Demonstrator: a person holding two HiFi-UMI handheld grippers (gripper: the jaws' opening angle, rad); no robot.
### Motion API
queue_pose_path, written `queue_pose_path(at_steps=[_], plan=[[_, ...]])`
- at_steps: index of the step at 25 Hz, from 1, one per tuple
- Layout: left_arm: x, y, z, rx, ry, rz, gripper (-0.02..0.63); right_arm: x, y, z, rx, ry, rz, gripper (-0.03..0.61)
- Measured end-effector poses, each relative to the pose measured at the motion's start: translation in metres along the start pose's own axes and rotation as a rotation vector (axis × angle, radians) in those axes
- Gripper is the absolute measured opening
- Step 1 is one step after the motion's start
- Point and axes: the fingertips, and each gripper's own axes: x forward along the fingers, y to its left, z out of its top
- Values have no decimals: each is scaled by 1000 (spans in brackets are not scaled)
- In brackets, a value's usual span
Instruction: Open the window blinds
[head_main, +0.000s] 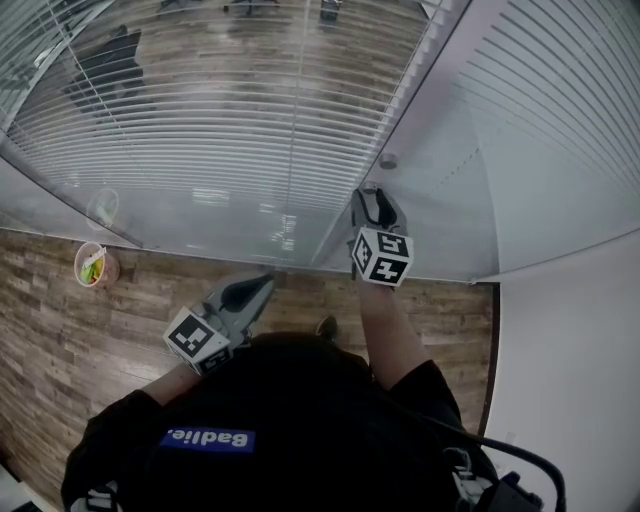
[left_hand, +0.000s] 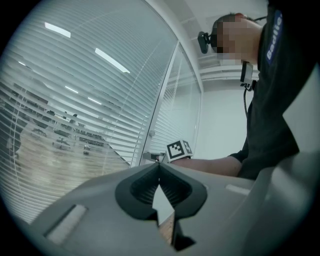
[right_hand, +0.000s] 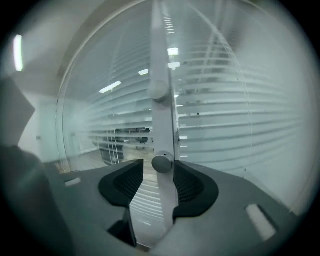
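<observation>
White slatted blinds (head_main: 220, 110) hang behind the glass wall, and an office shows through them. A pale upright frame post (head_main: 400, 120) divides the panes and carries a round knob (right_hand: 162, 162), with a second knob (right_hand: 159, 91) above it. My right gripper (head_main: 372, 197) is at the post. In the right gripper view (right_hand: 159, 165) its jaws stand open around the lower knob, with a clear gap on the knob's left side. My left gripper (head_main: 262, 285) is held back near my body, pointing at the glass. In its own view (left_hand: 159, 166) the tips meet with nothing between them.
A small round bin (head_main: 96, 265) with green contents stands on the wood floor (head_main: 60, 340) by the glass at the left. A white wall (head_main: 570, 380) closes the right side. My shoe (head_main: 326, 326) is just short of the glass.
</observation>
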Motion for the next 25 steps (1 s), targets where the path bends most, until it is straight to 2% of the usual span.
queue_pose_path(at_steps=[1,3,5,7,10,17,22,25], plan=[[0,1,0,-3,2,4,0,-2,-2,1,89,-14,13,193],[-1,3,1,-11,-7,8,0,-5,-4,6,183,-40,20,184],[-1,5,-2,-13,1,13,0,-6,-7,7,239,-45,9,160],[-2,5,-5,-2,6,11,0,-5,-10,6,237,-36,-9,127],[-3,5,-9,0,14,8,0,-5,-9,6,190,-25,-24,124],[1,0,-4,-10,15,-4,0,-3,-6,6,3,23,-56,123],[2,-2,1,-14,-23,-24,0,-2,-4,6,-131,54,-100,121],[1,-1,-1,-15,4,-20,0,-2,-1,6,-226,72,-122,121]])
